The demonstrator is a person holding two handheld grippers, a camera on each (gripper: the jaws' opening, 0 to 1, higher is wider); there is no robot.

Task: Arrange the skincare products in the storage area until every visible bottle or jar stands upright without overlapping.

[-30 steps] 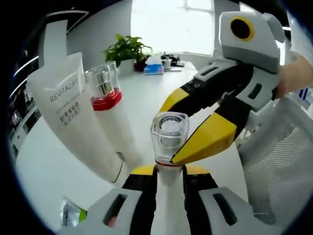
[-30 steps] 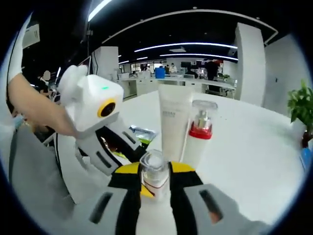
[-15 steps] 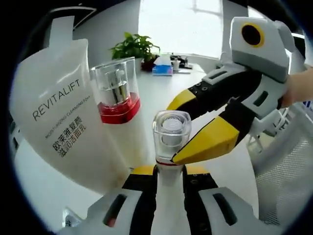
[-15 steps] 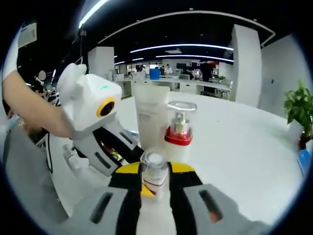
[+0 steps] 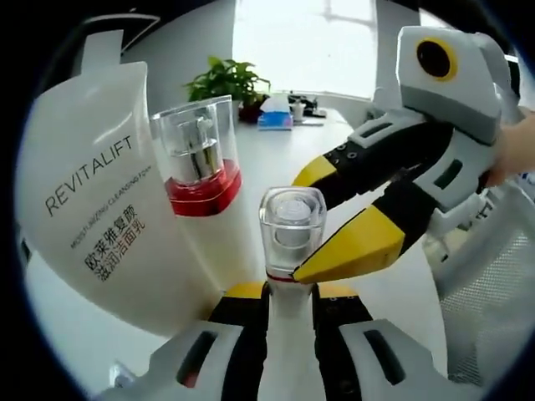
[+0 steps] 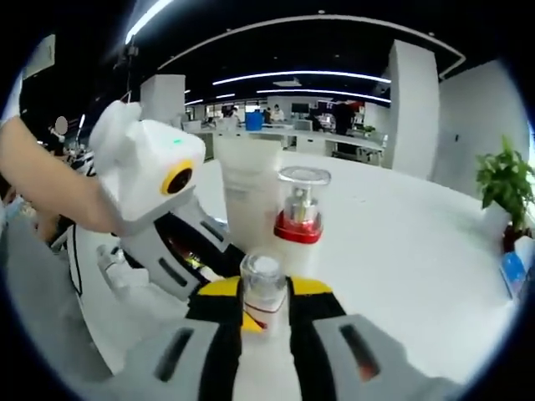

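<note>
Tool (image 5: pixel 288 288): yellow-tipped black jaws, grey-white housing, possibly slotted.

Both grippers, left (image 5: pixel 290 294) and right (image 6: pixel 264 294) (jaws closed), tip to tip.

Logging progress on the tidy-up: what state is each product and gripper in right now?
small clear-capped bottle: upright, gripped by both grippers.
red-collared pump bottle: upright, clear cap on, beside the tube.
white REVITALIFT tube: standing upright.
left gripper: shut on the small bottle.
right gripper: shut on the small bottle.
</note>
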